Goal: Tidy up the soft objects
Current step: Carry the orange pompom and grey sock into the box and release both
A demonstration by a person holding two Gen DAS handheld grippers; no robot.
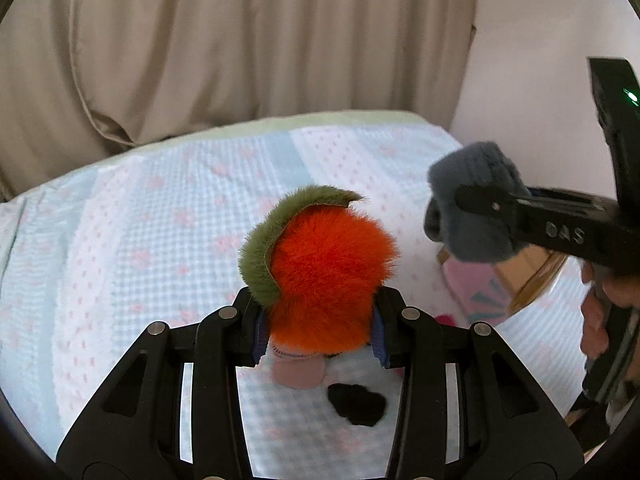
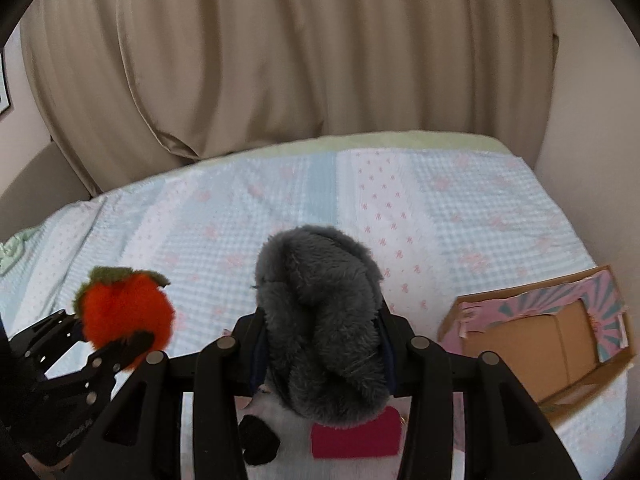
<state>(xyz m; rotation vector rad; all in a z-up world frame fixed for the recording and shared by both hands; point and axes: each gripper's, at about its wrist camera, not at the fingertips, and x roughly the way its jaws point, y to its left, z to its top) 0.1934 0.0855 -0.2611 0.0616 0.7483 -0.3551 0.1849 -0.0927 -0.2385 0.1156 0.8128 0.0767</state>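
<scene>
Over on the left, the left gripper [image 1: 318,320] is clenching a fluffy round orange plush fruit with a green felt leaf collar [image 1: 324,276], holding it clear above the pale blue and white patterned bedspread [image 1: 160,220]. Its leaf end is pointing up and away toward the beige curtain [image 1: 240,40]; being nearly round, it is showing no clear long axis.

Beside it, the right gripper [image 2: 320,354] is squeezing a grey furry soft toy [image 2: 320,336], its long axis standing roughly upright between the jaws, the rounded end pointing up. Underneath, a small black soft piece [image 2: 258,440] and a magenta rectangular pad [image 2: 354,436] are lying on the bedspread.

Farther right, an open cardboard box with pink and teal printed flaps [image 2: 560,340] is sitting on the bed.

The fur is compressing loosely, so I think either toy could be slipping out during a quick swing toward the box, and the two grippers, near each other, could be knocking together.
</scene>
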